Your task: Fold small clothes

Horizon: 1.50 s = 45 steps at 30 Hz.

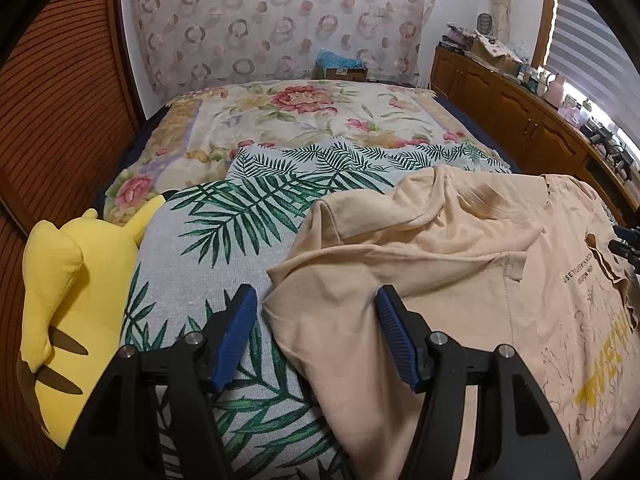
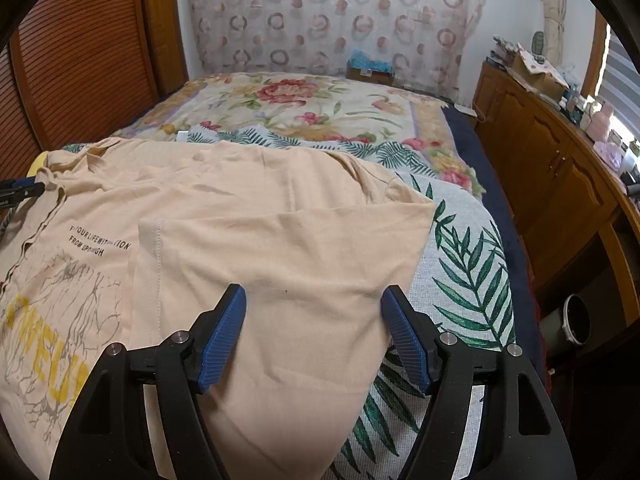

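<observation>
A beige T-shirt (image 1: 440, 264) with yellow lettering lies spread on the leaf-print cloth (image 1: 216, 240) on the bed. Its left sleeve area is rumpled and folded inward. My left gripper (image 1: 316, 300) hovers open over the shirt's left edge, and its pads do not press the cloth. In the right wrist view the same T-shirt (image 2: 260, 240) has its right side folded flat over the print. My right gripper (image 2: 313, 300) stands open above that folded part, gripping nothing. Each gripper's tip shows at the edge of the other view: the right gripper (image 1: 626, 240) and the left gripper (image 2: 20, 192).
A yellow plush toy (image 1: 68, 292) lies at the bed's left edge by a louvered wooden door (image 1: 60, 100). A floral blanket (image 1: 300, 120) covers the far half of the bed. A cluttered wooden cabinet (image 2: 560, 168) runs along the right, with a dark pot (image 2: 576, 320) on the floor.
</observation>
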### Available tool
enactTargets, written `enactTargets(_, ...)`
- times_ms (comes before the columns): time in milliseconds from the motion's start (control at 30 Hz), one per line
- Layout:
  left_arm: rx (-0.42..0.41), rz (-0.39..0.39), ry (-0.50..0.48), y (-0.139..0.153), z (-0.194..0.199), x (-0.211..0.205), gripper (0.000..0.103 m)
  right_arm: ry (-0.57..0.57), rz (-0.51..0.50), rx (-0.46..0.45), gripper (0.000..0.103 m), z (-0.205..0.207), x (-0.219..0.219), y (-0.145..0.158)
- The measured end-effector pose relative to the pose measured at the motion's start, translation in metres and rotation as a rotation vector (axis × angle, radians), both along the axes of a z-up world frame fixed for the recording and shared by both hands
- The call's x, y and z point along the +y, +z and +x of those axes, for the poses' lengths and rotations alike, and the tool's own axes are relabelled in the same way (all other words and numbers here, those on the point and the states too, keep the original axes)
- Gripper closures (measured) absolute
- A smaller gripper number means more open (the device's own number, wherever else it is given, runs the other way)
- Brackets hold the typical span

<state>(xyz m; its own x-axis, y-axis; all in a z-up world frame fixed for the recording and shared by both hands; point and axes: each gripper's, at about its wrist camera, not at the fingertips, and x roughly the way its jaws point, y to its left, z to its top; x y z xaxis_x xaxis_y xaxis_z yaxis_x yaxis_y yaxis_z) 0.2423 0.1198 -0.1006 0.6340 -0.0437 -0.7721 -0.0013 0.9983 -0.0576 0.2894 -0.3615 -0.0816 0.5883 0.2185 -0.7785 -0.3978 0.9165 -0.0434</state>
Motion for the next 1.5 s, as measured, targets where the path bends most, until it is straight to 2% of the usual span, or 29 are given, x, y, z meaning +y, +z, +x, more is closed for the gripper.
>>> enactTargets(233,0.0,-0.003,-0.002,0.0,-0.001,0.001,0.041,0.0,0.01,0.009,0.031,0.009,-0.006,0.001)
enactTargets(400,0.0,-0.004,-0.003,0.0,-0.001,0.0,0.041,-0.05,-0.003,0.011,0.031,0.032,-0.026,0.002)
enactTargets(633,0.015,-0.009,-0.006,0.001,0.0,0.0,0.041,-0.053,0.021,0.034,0.031,0.059,-0.039,-0.001)
enactTargets(867,0.022,-0.115,-0.021,0.004,0.006,0.011,0.041,-0.002,0.018,0.032,0.042,0.066,-0.031,0.0)
enactTargets(933,0.019,-0.149,-0.02,0.005,0.009,0.014,0.041,0.005,0.03,0.028,0.053,0.067,-0.031,0.001)
enactTargets(1000,0.02,-0.168,-0.018,0.006,0.014,0.019,0.042,0.011,0.037,0.028,0.058,0.066,-0.031,0.001)
enactTargets(1100,0.017,-0.158,-0.026,0.006,0.019,0.019,0.051,0.022,0.035,0.021,0.066,0.067,-0.028,0.002)
enactTargets(1167,0.018,-0.151,-0.058,0.007,0.021,0.014,0.07,0.035,0.045,0.021,0.083,0.069,-0.025,0.002)
enactTargets(1200,0.02,-0.152,-0.073,0.007,0.021,0.01,0.076,0.043,0.054,0.025,0.093,0.069,-0.023,0.003)
enactTargets(1233,0.024,-0.154,-0.089,0.007,0.02,0.008,0.09,0.045,0.06,0.031,0.096,0.07,-0.022,0.003)
enactTargets(1267,0.026,-0.146,-0.104,0.008,0.02,0.004,0.095,0.046,0.056,0.032,0.097,0.071,-0.02,0.003)
enactTargets(1333,0.001,-0.126,-0.12,0.016,0.016,-0.002,0.1,0.06,0.05,0.022,0.098,0.07,-0.013,0.007)
enactTargets(1500,-0.128,-0.128,-0.128,0.059,-0.014,-0.008,0.101,0.09,0.065,-0.046,0.099,0.053,0.005,0.028)
